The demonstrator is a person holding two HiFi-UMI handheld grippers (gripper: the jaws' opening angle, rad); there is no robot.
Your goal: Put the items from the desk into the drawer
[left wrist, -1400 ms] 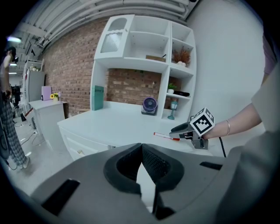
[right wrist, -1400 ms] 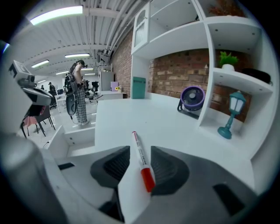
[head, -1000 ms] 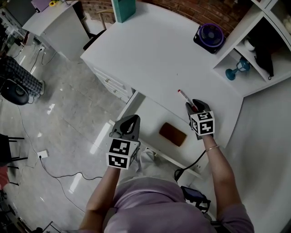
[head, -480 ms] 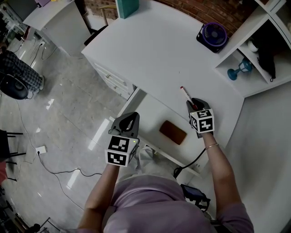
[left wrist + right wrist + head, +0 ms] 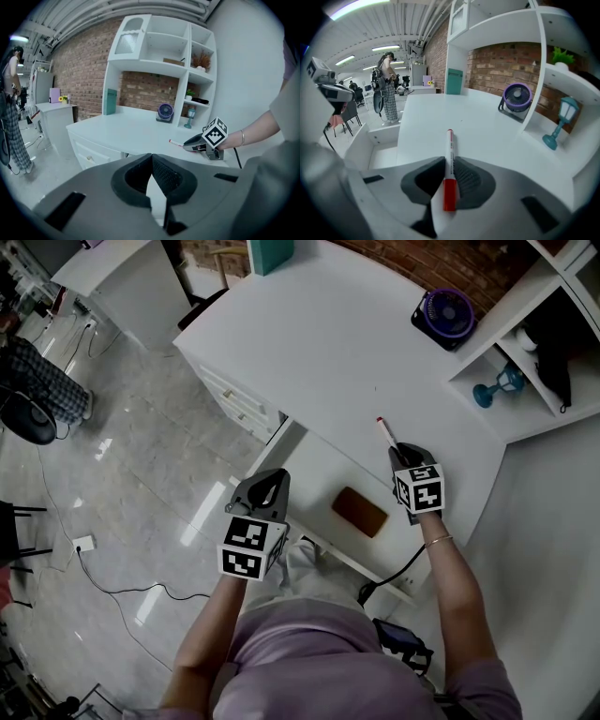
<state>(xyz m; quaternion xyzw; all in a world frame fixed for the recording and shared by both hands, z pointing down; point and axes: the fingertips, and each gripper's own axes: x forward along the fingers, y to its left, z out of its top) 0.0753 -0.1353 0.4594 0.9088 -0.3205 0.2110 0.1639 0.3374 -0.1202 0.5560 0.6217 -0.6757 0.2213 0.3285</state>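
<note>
A white marker with a red cap [image 5: 449, 168] lies on the white desk [image 5: 328, 343], pointing away from me. My right gripper [image 5: 450, 165] has just been closing on it. Its pads now press the marker's barrel from both sides just ahead of the cap. From the head view the marker [image 5: 384, 429] sticks out beyond the right gripper [image 5: 401, 456]. My left gripper [image 5: 270, 482] hangs shut and empty over the open drawer's [image 5: 302, 457] left front corner. In the left gripper view the jaws [image 5: 153, 161] meet with nothing between them.
A brown flat case [image 5: 359, 512] lies in the open drawer. A purple fan [image 5: 443, 317] and a teal box [image 5: 270, 253] stand at the back of the desk. A teal lamp [image 5: 497, 385] sits in the shelf unit on the right. A second drawer unit [image 5: 239, 404] is left of the opening.
The right gripper has stayed at the marker's near end and both hands have barely shifted. The marker still lies on the desk.
</note>
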